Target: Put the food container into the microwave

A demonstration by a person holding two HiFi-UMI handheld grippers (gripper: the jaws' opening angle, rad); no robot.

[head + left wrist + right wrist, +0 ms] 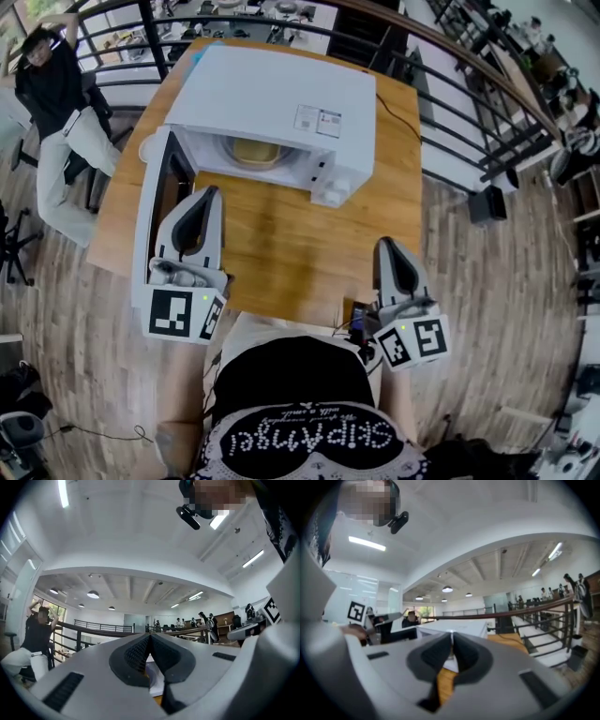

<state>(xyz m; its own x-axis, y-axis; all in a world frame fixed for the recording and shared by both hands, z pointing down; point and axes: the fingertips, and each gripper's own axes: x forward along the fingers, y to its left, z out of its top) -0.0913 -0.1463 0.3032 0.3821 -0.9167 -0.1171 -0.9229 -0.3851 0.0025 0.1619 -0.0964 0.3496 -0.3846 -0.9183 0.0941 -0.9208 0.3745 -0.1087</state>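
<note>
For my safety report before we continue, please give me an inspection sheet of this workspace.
Surface: wooden table, bare before the microwave.
Job's things: microwave door open to the left; container inside.
Clutter: white round thing at the left edge, unclear.
Grippers: left gripper shut, empty, beside the door; right gripper shut, empty, at the near edge.
Cables: black cable right of the microwave.
Surroundings: railing, wooden floor, seated person.

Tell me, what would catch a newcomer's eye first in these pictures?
The white microwave stands at the far side of the wooden table. Its door is swung open to the left, and a pale yellow food container sits inside. Nearer the camera, the left gripper and right gripper point toward it, both with jaws together and empty.
</note>
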